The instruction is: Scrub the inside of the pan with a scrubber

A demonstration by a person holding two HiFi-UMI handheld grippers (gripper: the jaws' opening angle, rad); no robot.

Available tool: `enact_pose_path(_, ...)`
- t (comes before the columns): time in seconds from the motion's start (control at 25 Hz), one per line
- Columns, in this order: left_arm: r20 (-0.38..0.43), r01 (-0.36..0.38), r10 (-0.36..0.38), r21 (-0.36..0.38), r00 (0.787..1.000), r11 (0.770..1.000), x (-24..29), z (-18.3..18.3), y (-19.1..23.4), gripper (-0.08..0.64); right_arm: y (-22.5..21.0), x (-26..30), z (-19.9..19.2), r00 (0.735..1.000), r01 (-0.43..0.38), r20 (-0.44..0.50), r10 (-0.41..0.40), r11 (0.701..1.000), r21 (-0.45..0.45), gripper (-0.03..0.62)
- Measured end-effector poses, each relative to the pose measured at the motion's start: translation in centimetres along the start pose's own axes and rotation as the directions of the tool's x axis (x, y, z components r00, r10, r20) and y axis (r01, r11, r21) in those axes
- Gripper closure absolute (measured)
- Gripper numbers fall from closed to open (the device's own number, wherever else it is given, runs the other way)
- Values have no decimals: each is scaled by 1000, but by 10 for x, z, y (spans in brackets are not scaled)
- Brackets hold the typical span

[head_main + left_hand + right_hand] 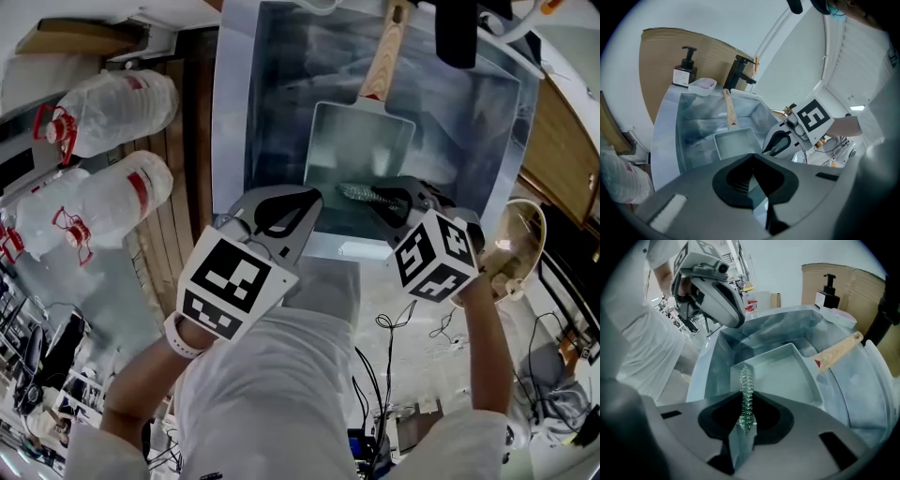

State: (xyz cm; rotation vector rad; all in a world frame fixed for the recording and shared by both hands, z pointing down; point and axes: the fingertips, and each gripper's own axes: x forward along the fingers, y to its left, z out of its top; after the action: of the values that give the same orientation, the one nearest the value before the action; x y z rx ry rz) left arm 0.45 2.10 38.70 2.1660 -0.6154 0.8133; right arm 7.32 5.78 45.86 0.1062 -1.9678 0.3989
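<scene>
— What are we gripping in the right claw (746,397)?
— We are pinching the scrubber (746,380) there. The jaws are clenching it edge-on, and it is sticking out past the tips at the centre of the right gripper view.
— And where is it hanging over the pan (361,141)?
— In the head view it is hanging over the pan's near end, at frame centre, just beyond the claw's tips. We cannot tell whether it is touching the pan's floor.
— Where is the pan lying?
— It is lying in the sink (234,112), with its wooden handle (382,58) pointing to the top of the frame.
— What are we doing with the left claw (753,154)?
— We are holding it clenched, tips together with nothing between them. In the head view it is sitting just left of the scrubber, by the pan's near left corner at the sink's near rim.
— Are the two claws touching?
— No, we are holding them apart, with the scrubber lying between them.
</scene>
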Motion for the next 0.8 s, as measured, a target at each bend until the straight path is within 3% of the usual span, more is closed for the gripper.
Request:
enact_pose_path(0.24,1,0,0,-2,1000,1000,-2,-1,2,555,9,0,1,998,-56,-27,56,998,11,529)
enact_pose_path(0.6,13,-8,9,-16,1000,1000,-11,-2,12,555,33,-19,19,977,-212,-26,213,977,16,531)
enact_pose_path(0.68,15,-10,10,-18,1000,1000,-13,-3,13,555,28,-21,28,982,-186,-14,186,983,8,529)
enact_pose_path(0.8,17,-14,14,-22,1000,1000,-15,-4,15,555,15,-15,38,997,-79,-18,78,995,-59,529)
